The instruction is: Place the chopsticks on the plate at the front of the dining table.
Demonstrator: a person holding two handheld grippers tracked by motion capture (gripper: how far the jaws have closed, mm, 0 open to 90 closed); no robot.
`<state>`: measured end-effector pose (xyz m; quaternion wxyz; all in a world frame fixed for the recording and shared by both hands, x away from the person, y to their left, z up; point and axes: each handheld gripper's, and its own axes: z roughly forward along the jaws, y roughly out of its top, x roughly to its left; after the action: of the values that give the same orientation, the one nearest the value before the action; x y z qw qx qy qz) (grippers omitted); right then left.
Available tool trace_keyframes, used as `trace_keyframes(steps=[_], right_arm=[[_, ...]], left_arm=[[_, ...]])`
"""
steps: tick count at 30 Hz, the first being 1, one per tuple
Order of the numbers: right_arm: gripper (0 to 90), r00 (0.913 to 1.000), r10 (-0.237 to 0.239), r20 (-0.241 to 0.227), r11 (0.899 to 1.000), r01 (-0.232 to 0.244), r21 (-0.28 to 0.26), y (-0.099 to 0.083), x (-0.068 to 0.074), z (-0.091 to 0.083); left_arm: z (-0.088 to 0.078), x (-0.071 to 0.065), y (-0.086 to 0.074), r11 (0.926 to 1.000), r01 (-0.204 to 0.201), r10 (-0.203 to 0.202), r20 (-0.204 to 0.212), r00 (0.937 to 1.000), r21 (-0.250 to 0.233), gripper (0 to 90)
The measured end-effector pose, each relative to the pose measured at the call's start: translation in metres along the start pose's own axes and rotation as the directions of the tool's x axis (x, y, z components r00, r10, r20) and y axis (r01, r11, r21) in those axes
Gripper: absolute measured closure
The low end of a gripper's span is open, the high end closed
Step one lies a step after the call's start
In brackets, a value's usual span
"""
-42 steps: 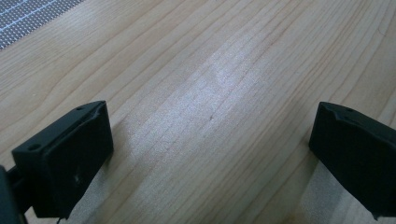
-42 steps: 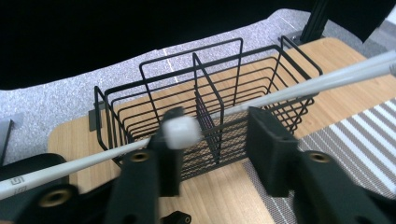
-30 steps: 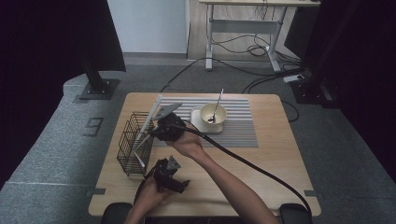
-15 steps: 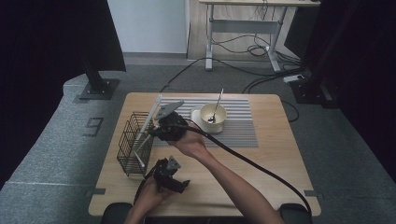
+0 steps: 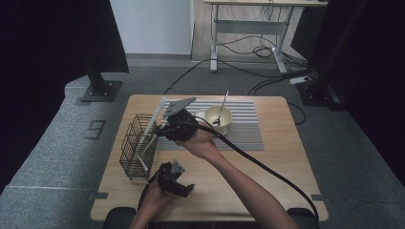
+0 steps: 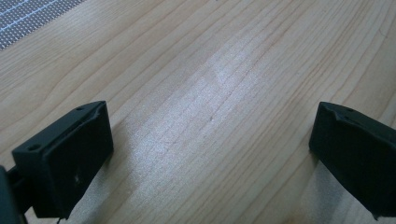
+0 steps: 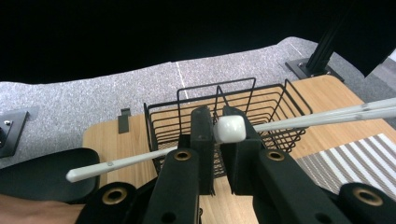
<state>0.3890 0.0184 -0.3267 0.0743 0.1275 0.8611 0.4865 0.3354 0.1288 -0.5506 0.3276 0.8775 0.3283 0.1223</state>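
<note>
Your right gripper (image 7: 217, 135): jaws clamped on white chopsticks (image 7: 299, 119) above the wire basket (image 7: 261, 105). Left gripper (image 6: 210, 149): jaws open over the table (image 6: 210, 70).

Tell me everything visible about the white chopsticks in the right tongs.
The white chopsticks look like a pair of long, thin, smooth sticks, probably plastic, lying close together. The right tongs are shut on them partway along their length, so they stick out to both sides. In the high view they slant over the near rim of the black wire basket, upper ends toward the striped mat, lower tips at the basket. A white squarish end shows between the jaws; what it belongs to I cannot tell.
</note>
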Motion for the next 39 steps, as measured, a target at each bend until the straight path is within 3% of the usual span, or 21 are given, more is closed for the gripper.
trace_keyframes(steps=[15, 25, 39], right_arm=[[82.9, 0.9995, -0.005, 0.030, 0.999, 0.006, -0.034, 0.015, -0.002, -0.042], [83.0, 0.9968, -0.016, 0.078, 0.999, 0.019, -0.047, 0.021, -0.005, -0.069], [83.0, 0.9924, -0.013, 0.122, 1.000, 0.016, -0.027, 0.004, -0.012, -0.090]], left_arm=[[0.003, 0.001, 0.003, 1.0000, 0.002, -0.002, 0.000, 1.0000, -0.001, 0.0], [0.002, 0.001, 0.003, 1.0000, -0.006, 0.006, 0.005, 1.0000, -0.001, 0.0], [0.002, 0.001, 0.005, 0.9999, -0.003, 0.003, 0.004, 1.0000, 0.015, 0.0]])
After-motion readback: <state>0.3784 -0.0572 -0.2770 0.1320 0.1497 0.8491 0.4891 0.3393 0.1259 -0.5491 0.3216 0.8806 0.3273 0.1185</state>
